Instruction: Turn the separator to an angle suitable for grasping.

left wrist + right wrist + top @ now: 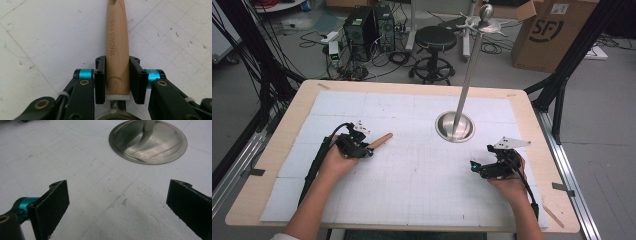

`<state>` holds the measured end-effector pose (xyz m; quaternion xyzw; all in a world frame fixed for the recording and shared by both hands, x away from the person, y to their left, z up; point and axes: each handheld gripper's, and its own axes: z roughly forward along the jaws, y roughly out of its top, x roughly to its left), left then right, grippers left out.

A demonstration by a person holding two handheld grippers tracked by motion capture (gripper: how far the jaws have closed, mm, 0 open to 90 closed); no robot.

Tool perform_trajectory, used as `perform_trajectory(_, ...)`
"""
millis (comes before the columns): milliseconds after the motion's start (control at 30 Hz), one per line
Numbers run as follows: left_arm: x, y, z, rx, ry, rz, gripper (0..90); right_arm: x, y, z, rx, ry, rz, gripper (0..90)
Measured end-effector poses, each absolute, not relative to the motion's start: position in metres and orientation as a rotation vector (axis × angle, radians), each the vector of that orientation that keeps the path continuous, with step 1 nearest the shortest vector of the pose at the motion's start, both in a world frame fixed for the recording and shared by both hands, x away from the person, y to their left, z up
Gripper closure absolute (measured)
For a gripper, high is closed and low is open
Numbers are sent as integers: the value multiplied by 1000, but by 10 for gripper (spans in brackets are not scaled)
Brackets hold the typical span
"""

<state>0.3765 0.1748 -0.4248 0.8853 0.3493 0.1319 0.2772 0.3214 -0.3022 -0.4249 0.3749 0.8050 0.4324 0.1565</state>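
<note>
- Two claws were at work over the white gridded tabletop (422, 165), one in each of the person's hands.
- The left claw (368, 150) was clamped on a wooden handle (379, 141), near the left side of the tabletop.
- From the left gripper view, both black pads (100, 80) pressed against the sides of the handle (117, 50), close to its lower end where a pale collar met a metal neck.
- The words "KITCHEN TOOL" ran along the wood, and the handle pointed straight away from the claw, low over the white surface.
- The handle's free end angled toward the middle of the tabletop, well apart from the metal stand.
- The right claw (473, 165) sat near the right side, its jaws wide apart with nothing between them.
- The right gripper view showed bare white tabletop (117, 202) between its two pads (53, 205).
- A round metal base (455, 126) stood beyond the right claw, with a slim steel pole (469, 65) rising from it.
</note>
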Motion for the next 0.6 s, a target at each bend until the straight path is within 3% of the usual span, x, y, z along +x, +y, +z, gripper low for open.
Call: perform_trajectory(600, 366, 185, -399, 2251, 832, 343, 704, 320, -301, -424, 1053, 2315, 1237, 33)
